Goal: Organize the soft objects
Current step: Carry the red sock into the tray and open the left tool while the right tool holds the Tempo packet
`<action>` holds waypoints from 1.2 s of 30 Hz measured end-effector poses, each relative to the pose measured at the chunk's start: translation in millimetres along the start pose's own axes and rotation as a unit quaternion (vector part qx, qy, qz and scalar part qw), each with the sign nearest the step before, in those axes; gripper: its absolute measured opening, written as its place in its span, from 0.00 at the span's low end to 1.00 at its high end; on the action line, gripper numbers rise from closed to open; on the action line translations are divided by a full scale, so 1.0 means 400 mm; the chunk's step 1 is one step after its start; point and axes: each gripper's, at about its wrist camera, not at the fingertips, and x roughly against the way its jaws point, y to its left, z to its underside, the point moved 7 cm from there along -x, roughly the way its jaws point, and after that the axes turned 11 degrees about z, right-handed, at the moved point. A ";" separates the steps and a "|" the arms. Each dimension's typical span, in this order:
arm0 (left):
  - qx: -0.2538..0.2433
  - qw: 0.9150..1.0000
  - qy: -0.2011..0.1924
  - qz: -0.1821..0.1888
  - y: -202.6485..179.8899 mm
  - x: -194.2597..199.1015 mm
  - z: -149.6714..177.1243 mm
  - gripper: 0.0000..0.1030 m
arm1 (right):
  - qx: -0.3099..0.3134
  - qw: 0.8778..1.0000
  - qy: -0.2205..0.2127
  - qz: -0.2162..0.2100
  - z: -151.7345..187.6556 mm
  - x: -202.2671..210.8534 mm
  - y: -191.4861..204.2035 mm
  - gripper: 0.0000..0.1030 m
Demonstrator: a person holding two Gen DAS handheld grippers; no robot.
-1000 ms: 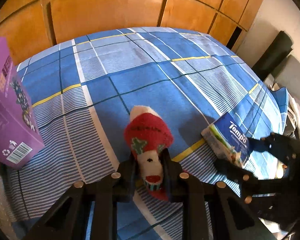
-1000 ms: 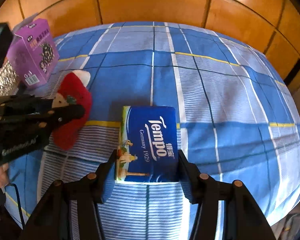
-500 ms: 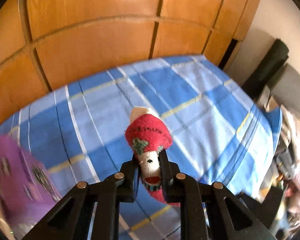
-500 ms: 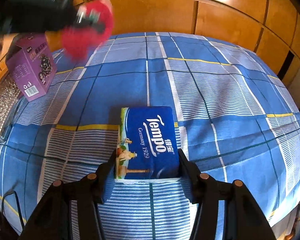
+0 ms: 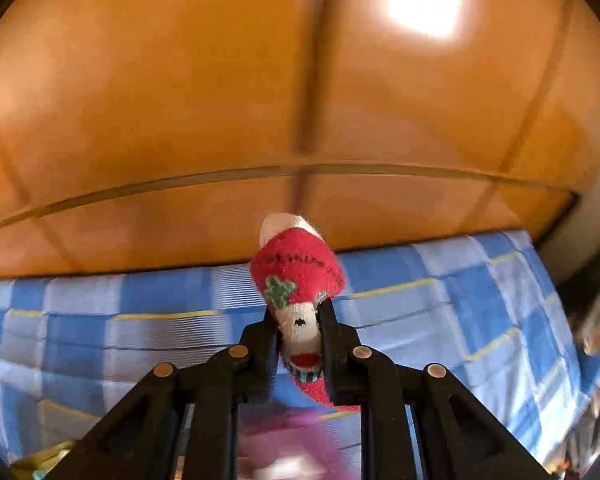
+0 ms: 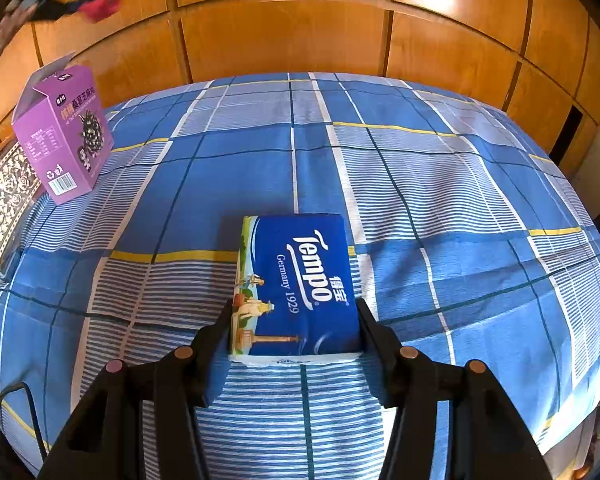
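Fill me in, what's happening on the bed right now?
Two handheld tongs, one item each. The left tongs are shut on a red and white plush toy, lifted above the blue plaid bed near the wooden panels. The right tongs flank a blue Tempo tissue pack that lies on the bed. A purple box stands at the bed's left edge.

red plush toy (image 5: 298, 276) aloft; tempo tissue pack (image 6: 300, 280) flat on bedspread (image 6: 420, 200).

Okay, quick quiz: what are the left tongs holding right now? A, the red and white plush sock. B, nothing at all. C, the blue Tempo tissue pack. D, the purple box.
A: the left tongs are shut on the red and white plush sock, lifted above the blue plaid bed.
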 end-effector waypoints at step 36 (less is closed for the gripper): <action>0.245 0.953 -0.103 -0.146 0.648 0.548 0.872 0.19 | -0.017 0.997 -0.020 0.075 0.011 0.009 0.021 0.53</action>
